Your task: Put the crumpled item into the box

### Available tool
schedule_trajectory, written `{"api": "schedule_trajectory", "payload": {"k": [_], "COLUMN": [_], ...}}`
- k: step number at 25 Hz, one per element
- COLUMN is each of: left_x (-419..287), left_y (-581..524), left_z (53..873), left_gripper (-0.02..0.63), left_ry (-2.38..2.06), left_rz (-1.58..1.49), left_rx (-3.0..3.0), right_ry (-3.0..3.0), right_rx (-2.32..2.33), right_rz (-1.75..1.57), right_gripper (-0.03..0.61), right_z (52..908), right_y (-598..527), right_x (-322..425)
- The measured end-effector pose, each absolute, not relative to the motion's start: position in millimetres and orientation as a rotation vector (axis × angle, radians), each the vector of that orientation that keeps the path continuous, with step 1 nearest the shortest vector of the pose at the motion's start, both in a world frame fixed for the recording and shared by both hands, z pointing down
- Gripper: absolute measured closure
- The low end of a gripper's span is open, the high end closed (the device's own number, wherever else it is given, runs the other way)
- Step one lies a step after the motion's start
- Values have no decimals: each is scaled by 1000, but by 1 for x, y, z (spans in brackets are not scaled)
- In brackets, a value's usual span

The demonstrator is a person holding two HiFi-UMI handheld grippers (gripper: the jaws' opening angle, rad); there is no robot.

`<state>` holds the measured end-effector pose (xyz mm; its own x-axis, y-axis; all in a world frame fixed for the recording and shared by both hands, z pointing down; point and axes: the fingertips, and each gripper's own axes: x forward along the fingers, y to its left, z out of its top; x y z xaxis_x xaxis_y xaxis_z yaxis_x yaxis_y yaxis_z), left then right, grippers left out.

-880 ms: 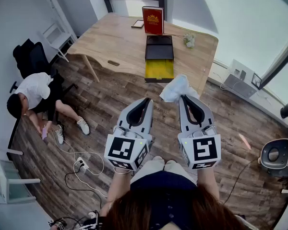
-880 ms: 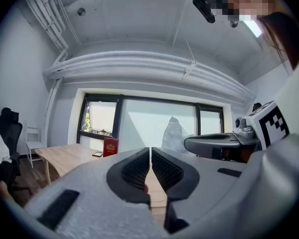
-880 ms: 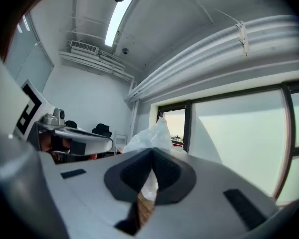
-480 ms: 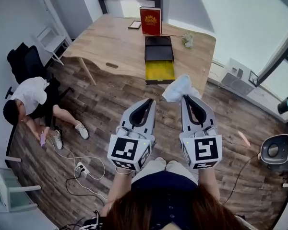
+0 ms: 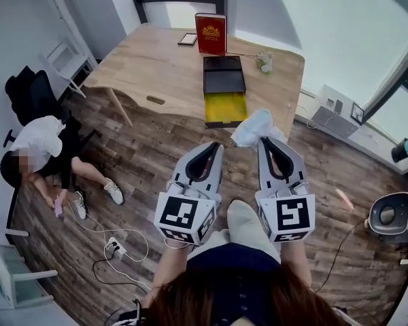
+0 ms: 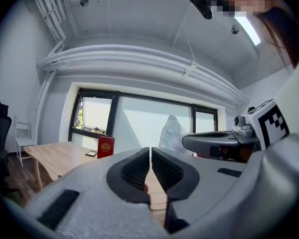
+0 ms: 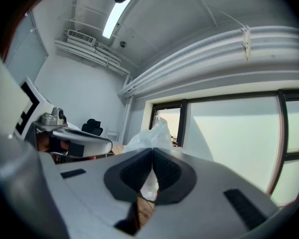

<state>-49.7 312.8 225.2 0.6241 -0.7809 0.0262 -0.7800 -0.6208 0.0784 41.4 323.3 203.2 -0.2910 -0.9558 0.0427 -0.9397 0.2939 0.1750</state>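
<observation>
At centre frame, the right gripper point(image 5: 264, 141) is pinching the crumpled plastic bag point(image 5: 253, 126), just below the open black-and-yellow box point(image 5: 224, 81) lying at the wooden table's point(image 5: 149, 63) near edge. Beside it, the left gripper's point(image 5: 214, 146) jaws are pressing together, empty. Behind the box a red book point(image 5: 211, 34) is standing.

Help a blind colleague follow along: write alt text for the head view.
Seen from above, the right tongs pinch a crumpled white plastic bag above a wood floor, short of a wooden table that bears an open black box with a yellow lining. The left tongs are shut and empty beside them; a person sits on the floor at left.
</observation>
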Motion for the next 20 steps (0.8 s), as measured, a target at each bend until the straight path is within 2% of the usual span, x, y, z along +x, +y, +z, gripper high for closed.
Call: {"api": "schedule_trajectory", "payload": {"k": [20], "left_x": [-19], "left_y": [196], "left_z": [227], "left_gripper": [578], "left_ry": [-1467], "left_rz": [16], "left_rx": [2682], "right_ry": [-2507], "right_rx": [1616], "right_rz": [-165], "right_gripper": [552], "right_z": [215], "right_y": [206], "right_x": [65]}}
